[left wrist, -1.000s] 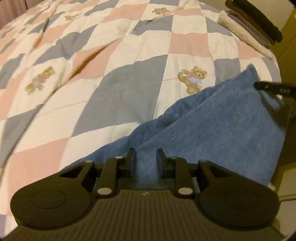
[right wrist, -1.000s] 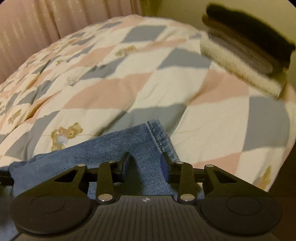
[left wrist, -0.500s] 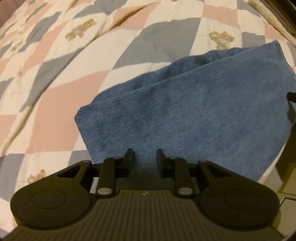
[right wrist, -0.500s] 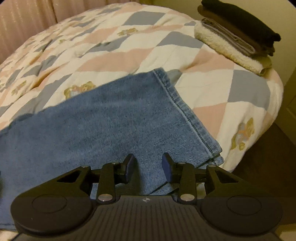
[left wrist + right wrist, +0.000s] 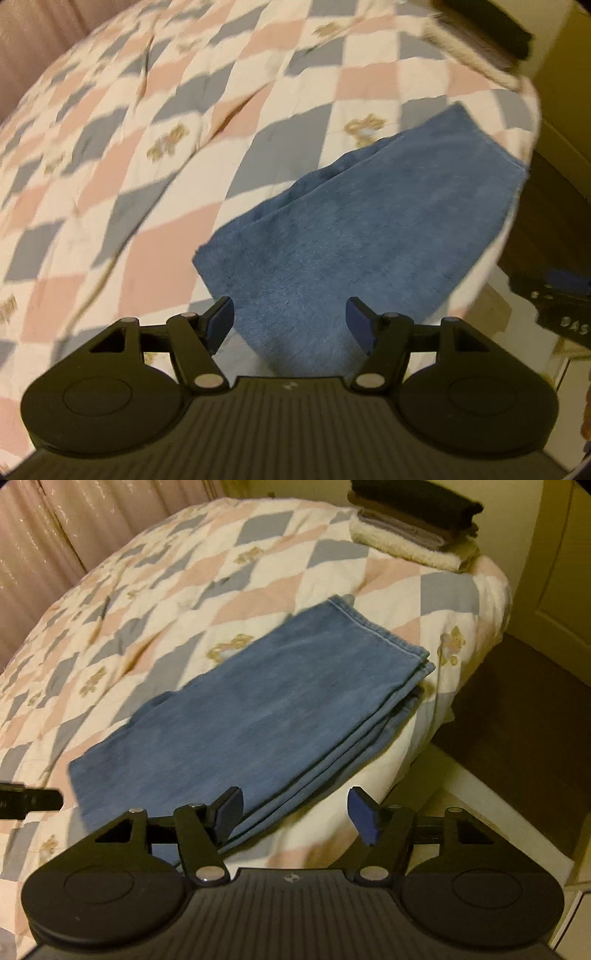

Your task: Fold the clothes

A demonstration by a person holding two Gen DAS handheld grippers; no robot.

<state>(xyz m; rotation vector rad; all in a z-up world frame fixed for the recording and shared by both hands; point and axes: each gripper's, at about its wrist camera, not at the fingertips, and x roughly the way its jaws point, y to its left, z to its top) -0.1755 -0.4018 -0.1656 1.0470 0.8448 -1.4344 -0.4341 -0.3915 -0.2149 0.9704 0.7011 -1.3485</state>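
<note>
Lying flat near the corner of the bed, the folded jeans form a long blue denim rectangle, several layers thick along the near edge, where the stacked folds show as parallel lines. The stitched hems sit at the far right end, pale thread on faded cloth. The weave looks soft and slightly mottled.

Under them spreads a quilted bedspread in a diamond patchwork of cream, pink and grey-blue, puckered along its seams and printed with small teddy bears. On the far corner of the bed rests a neat stack of folded clothes: a fluffy cream piece at the bottom, grey and brown layers, something black on top. A ribbed pinkish curtain hangs behind the bed.

The left claw hovers above the near end of the jeans, jaws opening, nothing pinched between its dark blue pads; denim shows only beyond the gap. The right claw is likewise released and opening, above the bed's edge just off the stacked folds, gripping nothing. Both are matte black plastic with ribbed bodies and round pivots.
</note>
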